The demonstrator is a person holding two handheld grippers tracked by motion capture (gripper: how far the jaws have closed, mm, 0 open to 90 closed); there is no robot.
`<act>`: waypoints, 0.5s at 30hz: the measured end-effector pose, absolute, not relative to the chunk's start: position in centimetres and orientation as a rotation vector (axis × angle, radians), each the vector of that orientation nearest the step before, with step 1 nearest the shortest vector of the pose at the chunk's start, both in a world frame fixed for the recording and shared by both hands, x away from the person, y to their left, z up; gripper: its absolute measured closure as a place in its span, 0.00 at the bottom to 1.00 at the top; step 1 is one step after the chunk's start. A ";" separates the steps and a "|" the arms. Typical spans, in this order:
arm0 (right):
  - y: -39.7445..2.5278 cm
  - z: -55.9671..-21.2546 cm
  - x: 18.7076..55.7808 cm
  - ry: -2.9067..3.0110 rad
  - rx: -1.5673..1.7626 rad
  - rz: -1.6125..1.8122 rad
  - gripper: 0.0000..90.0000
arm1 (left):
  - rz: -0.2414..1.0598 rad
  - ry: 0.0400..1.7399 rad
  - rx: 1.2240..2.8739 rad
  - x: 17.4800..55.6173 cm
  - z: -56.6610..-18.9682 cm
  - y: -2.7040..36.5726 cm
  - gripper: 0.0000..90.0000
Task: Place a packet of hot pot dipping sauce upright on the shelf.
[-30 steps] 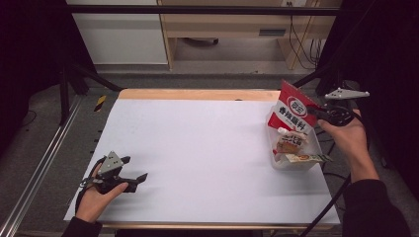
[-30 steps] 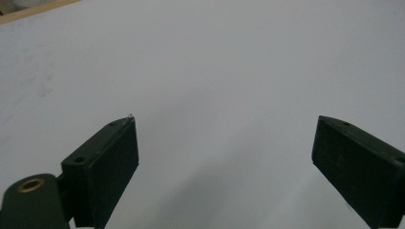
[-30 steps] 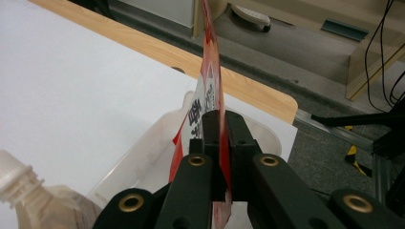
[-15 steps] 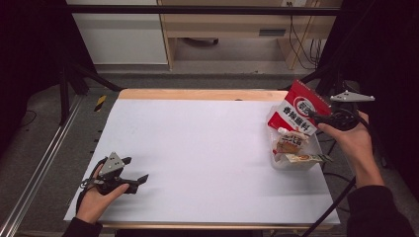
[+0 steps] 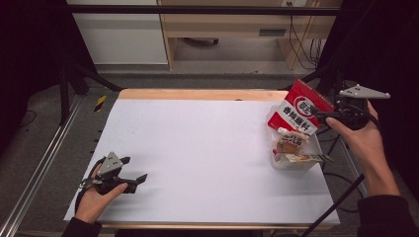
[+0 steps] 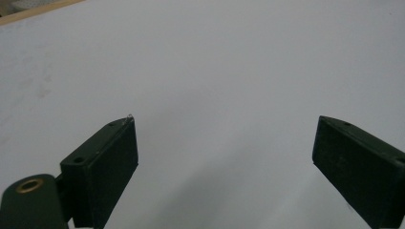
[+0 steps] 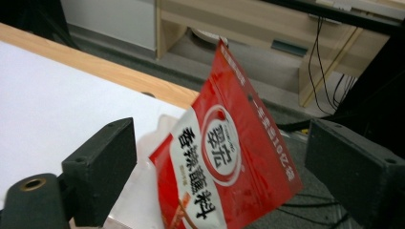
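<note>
Red packet (image 7: 229, 157) between open jaws

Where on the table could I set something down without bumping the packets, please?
The white sheet is bare from the left gripper at its near-left corner across to the clear tub at the right edge. The far strip along the wooden edge is free too. It is crowded at the right: the red packet, the tub's small packets and the open right gripper.
</note>
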State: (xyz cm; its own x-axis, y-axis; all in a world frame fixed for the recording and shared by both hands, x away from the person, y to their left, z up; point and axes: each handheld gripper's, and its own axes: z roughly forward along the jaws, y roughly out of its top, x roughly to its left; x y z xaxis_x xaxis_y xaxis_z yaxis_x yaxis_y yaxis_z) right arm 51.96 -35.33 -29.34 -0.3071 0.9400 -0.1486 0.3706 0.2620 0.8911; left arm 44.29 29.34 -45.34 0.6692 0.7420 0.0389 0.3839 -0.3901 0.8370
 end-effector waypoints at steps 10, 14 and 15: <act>-30.5 -26.3 49.9 1.861 1.080 1.003 0.09 | 0.515 0.867 2.017 44.3 -45.3 29.4 0.08; -28.3 -25.7 49.3 1.884 1.043 1.027 0.09 | 0.520 0.882 2.010 44.3 -45.3 29.7 0.07; -27.8 -25.7 49.1 1.887 1.041 1.030 0.09 | 0.522 0.889 2.007 44.3 -45.3 29.9 0.07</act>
State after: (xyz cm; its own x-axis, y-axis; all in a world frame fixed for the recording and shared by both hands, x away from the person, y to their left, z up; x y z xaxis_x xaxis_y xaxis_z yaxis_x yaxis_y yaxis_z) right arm 49.08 -27.79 -25.69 -0.4012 0.8905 -0.2148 0.3010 0.3497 0.8872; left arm 44.32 29.86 -45.31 0.6590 0.7515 0.0311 0.3932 -0.3795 0.8375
